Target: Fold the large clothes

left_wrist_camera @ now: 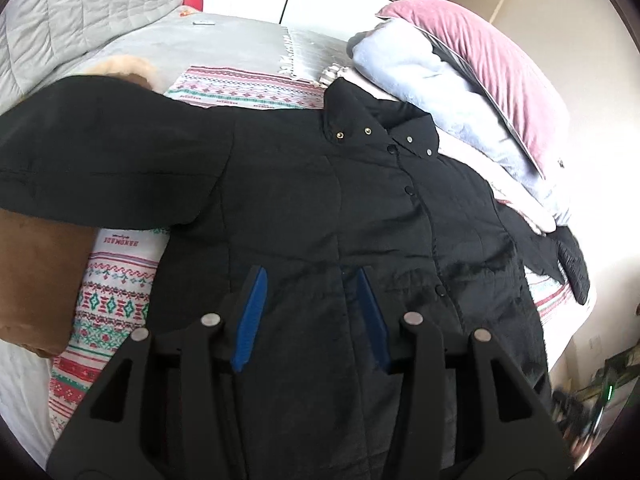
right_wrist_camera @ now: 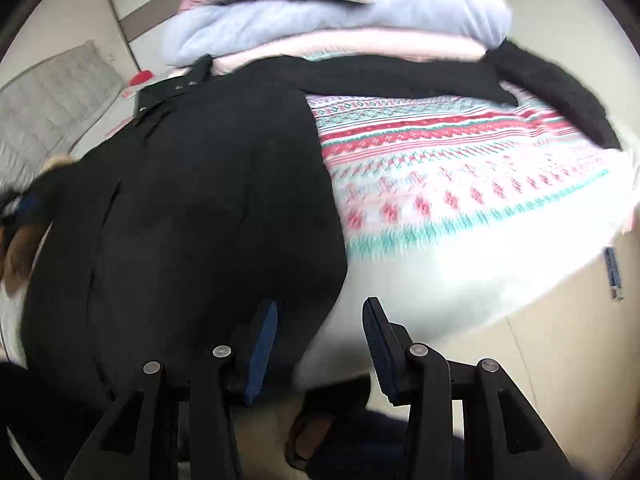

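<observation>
Bedroom light falls across a bed [left_wrist_camera: 224,40] dressed in a patterned red, green and white blanket [right_wrist_camera: 460,168], where a large black coat [left_wrist_camera: 320,208] lies spread front-up, its snap placket closed and its collar toward the stacked bedding. You hold the left gripper [left_wrist_camera: 312,300] above the coat's lower front, jaws partly apart with nothing pinched between the blue pads [left_wrist_camera: 254,312]; the fabric under them looks flat, not gathered. Your right gripper [right_wrist_camera: 320,332] hangs off the coat's hem at the bed's near edge, jaws likewise parted and empty, the view smeared by motion blur. One sleeve [left_wrist_camera: 100,152] stretches out flat toward a brown fur-trimmed hood [left_wrist_camera: 44,272]; the other sleeve [right_wrist_camera: 400,76] lies straight across the blanket below a pile of a pink pillow [left_wrist_camera: 492,68] and a pale blue duvet [right_wrist_camera: 340,20]. Judged from this, folding has barely begun: the coat is laid out and smoothed, but no sleeve is turned in and the body is not yet doubled over.
</observation>
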Demonstrator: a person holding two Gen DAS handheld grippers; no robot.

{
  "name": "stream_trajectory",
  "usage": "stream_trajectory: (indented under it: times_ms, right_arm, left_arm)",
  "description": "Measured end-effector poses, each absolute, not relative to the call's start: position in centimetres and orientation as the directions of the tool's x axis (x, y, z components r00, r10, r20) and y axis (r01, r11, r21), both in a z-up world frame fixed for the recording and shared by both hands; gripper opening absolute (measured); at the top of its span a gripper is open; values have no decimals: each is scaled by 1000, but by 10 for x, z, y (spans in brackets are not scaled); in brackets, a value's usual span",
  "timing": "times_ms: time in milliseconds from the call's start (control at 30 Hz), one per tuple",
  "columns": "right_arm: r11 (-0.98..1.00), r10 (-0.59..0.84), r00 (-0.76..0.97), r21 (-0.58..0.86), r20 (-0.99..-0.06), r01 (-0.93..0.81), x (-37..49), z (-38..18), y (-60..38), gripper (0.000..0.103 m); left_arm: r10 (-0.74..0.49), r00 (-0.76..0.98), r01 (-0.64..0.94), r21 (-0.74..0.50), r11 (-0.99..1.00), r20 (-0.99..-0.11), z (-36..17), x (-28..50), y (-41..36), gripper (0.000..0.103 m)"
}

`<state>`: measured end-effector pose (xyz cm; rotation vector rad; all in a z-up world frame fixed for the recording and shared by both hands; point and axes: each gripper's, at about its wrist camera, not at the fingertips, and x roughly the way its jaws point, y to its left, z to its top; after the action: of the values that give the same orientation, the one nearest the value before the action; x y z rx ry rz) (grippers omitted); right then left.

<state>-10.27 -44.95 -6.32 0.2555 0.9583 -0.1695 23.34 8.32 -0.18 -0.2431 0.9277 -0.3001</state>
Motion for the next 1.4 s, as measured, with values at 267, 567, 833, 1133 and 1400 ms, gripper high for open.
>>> stream_trajectory:
  times_ms: [267,567,833,1133,1400]
  right_arm:
    - [976,-199,412,-143,-889,163,-109,-101,-401,66]
    - [861,-495,424,-364,-758,354,-164,-57,-421,3]
    - [843,-526,298,-443,-796,306,-160,-97,-426,3]
    - [848,-498,299,-383,-814,367,-166,-72,-438,10]
    - [934,-334,541,-195,-772,298,-156,-10,-434,27]
  left_arm:
    - [-461,521,75,-499,863,-719,-6,240,78,49]
    - [-379,526,11,-440,898,-761,-23,229,97,50]
    - [-379,487,23,-422,906,-787,-36,224,99,50]
    - [-391,560,39,-449,893,-730,-9,212,145,50]
    - [-381,631,15,-480,877,-676,5,198,185,61]
